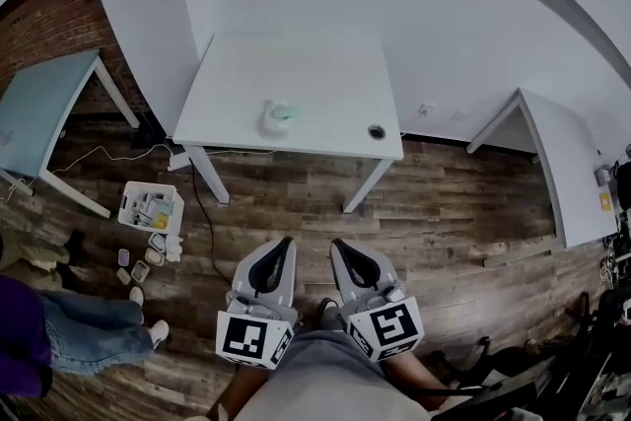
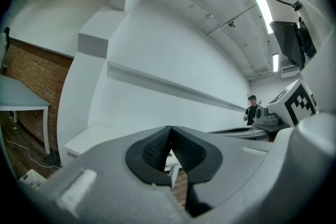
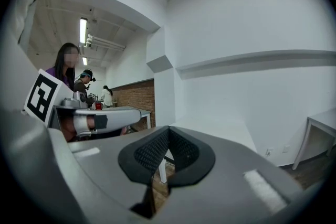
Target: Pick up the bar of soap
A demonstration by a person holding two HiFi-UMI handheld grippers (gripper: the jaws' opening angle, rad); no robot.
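on the white surface [image 1: 296, 84] across the floor, the soap [image 1: 282, 112] is seen as a small pale-green patch touching a white thing [image 1: 267, 120]; which of the two is the bar cannot be told for sure. nothing of the task is judged done: the soap is untouched, and the approach, grasp and lift are all left. the left gripper [image 1: 279, 251] and right gripper [image 1: 345, 253] are held low beside the person, side by side, jaws pressed together on nothing. the soap lies well apart from both, roughly straight ahead of the left gripper.
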